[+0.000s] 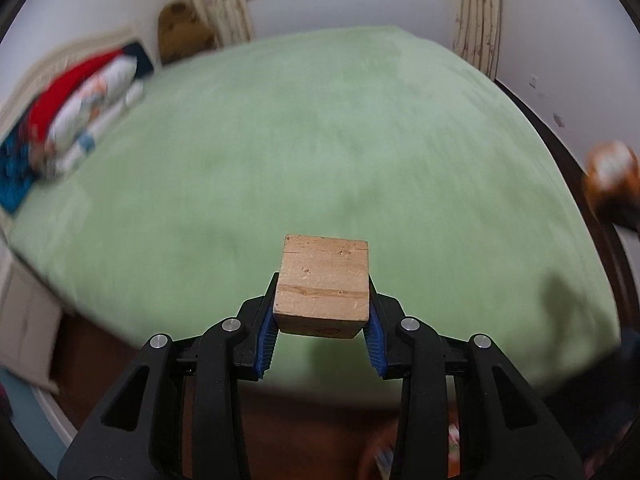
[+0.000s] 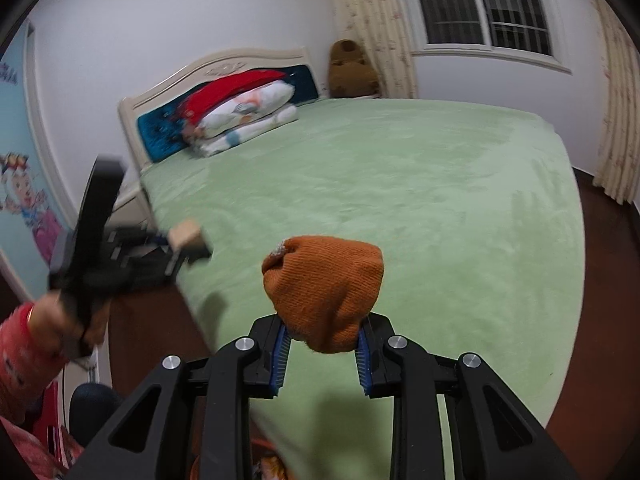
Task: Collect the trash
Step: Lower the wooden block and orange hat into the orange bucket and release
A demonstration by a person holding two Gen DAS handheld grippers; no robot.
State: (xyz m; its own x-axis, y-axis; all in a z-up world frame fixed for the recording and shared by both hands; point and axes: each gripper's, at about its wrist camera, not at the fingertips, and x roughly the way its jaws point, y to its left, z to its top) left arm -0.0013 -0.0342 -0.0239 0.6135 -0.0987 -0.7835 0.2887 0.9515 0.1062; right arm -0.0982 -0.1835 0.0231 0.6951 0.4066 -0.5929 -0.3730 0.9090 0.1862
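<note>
My left gripper (image 1: 322, 312) is shut on a wooden block (image 1: 323, 284) and holds it in the air over the near edge of the green bed (image 1: 320, 152). The left gripper with the block also shows blurred in the right wrist view (image 2: 188, 240). My right gripper (image 2: 323, 336) is shut on an orange knit cloth (image 2: 324, 292), a bunched glove or hat, held above the green bed (image 2: 400, 200). The orange cloth shows blurred at the right edge of the left wrist view (image 1: 610, 176).
Folded bedding and a red pillow (image 2: 240, 112) lie by the headboard (image 2: 208, 68). A brown plush toy (image 2: 352, 68) sits in the far corner by the curtains. Dark wooden floor (image 2: 152, 340) lies beside the bed. A bedside cabinet (image 1: 24, 320) stands at left.
</note>
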